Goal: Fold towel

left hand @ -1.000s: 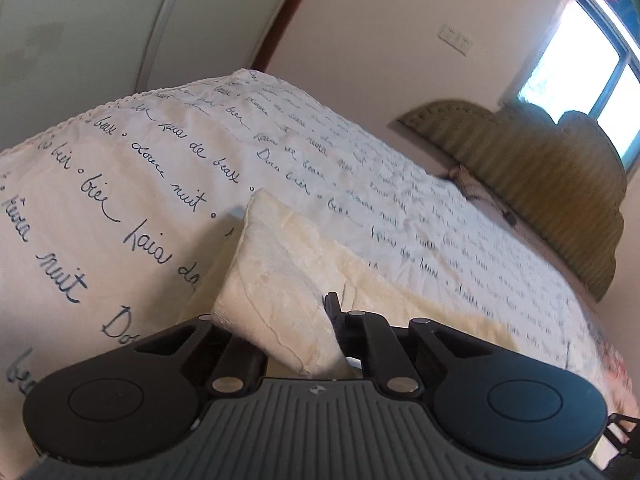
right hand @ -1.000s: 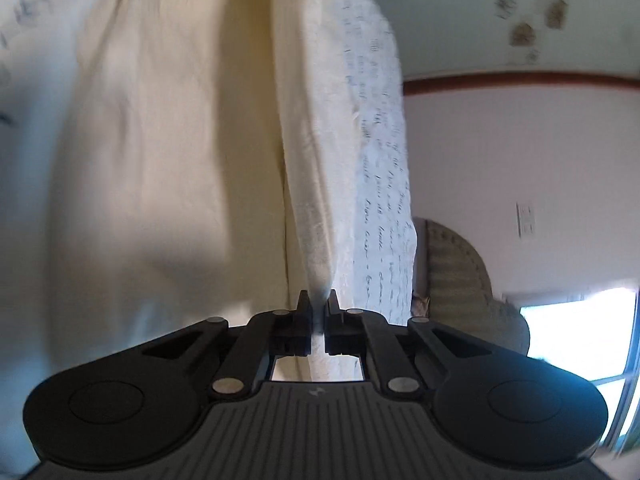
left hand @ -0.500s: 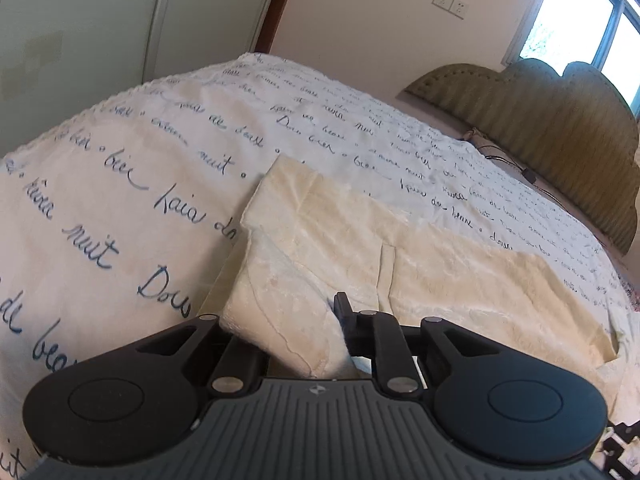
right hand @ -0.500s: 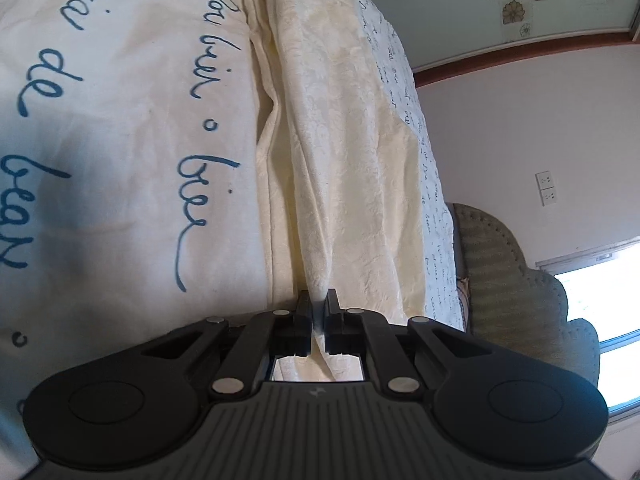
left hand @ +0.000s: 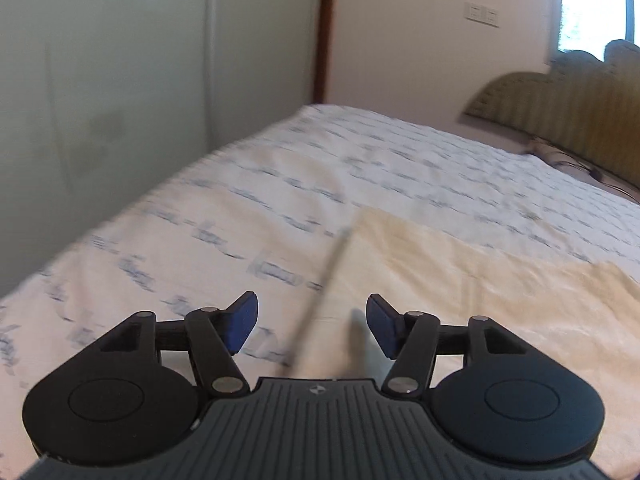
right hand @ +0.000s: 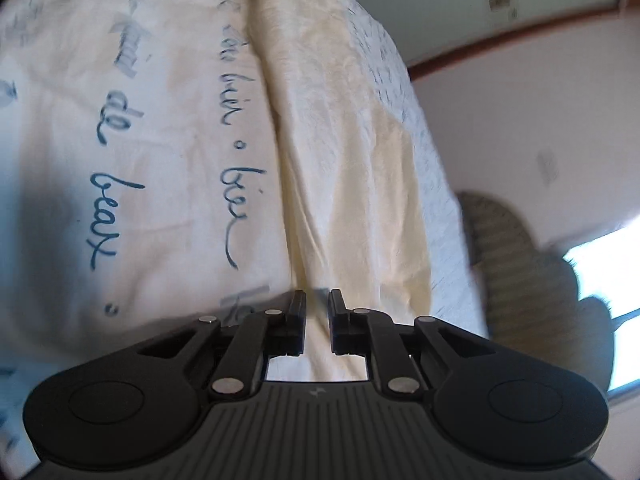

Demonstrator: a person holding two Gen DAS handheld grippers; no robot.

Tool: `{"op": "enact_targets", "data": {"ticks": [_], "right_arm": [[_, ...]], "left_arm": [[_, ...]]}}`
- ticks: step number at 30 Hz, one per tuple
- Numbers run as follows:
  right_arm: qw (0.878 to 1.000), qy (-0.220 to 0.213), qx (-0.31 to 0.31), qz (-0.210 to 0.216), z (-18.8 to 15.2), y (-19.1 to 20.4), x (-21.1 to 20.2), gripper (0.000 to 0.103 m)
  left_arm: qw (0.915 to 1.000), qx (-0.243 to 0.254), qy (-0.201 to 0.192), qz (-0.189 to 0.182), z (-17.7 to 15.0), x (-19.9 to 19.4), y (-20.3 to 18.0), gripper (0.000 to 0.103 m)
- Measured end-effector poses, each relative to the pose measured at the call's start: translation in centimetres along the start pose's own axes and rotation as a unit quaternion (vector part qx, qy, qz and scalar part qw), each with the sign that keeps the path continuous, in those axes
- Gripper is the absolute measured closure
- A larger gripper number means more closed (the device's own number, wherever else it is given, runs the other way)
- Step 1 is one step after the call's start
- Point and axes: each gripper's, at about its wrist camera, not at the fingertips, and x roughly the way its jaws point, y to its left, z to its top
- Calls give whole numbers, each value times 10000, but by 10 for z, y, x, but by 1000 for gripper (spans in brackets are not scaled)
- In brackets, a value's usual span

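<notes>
Bed cover (left hand: pixel 400 168), white with blue script, fills both views. Cream towel (left hand: pixel 460 272) lies flat on it, folded into long strip. Striped headboard (left hand: pixel 580 120) beyond. Left gripper (left hand: pixel 311 326) jaws opening, wide apart over towel edge, gripping nothing. Right gripper (right hand: pixel 317 324) slightly parted, towel (right hand: pixel 352 160) end between fingers, pads off cloth.

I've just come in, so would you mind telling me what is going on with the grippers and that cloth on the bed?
A person with a handheld gripper in each hand is folding a cream towel on a bed cover printed with blue script. The left gripper is opening: its blue pads stand well apart, clear of the cloth, with the towel's edge lying flat on the bed below. The right gripper shows only a narrow gap between its jaws, just starting to open, low over the towel, pinching nothing visible.
</notes>
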Motion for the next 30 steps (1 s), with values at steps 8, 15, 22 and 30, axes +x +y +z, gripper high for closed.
{"op": "enact_targets", "data": {"ticks": [8, 15, 22, 30], "right_arm": [[9731, -518, 2225, -294, 4, -61, 9, 91], [9638, 270, 2648, -163, -13, -47, 27, 85], [9027, 555, 4154, -971, -96, -100, -5, 81], [8297, 1475, 5280, -1048, -195, -115, -14, 52]], "left_arm": [[9969, 495, -173, -584, 22, -29, -55, 37], [9646, 1622, 196, -2071, -10, -34, -177, 31], [9271, 2354, 367, -2892, -49, -36, -268, 31], [9098, 2771, 340, -3072, -69, -28, -310, 26]]}}
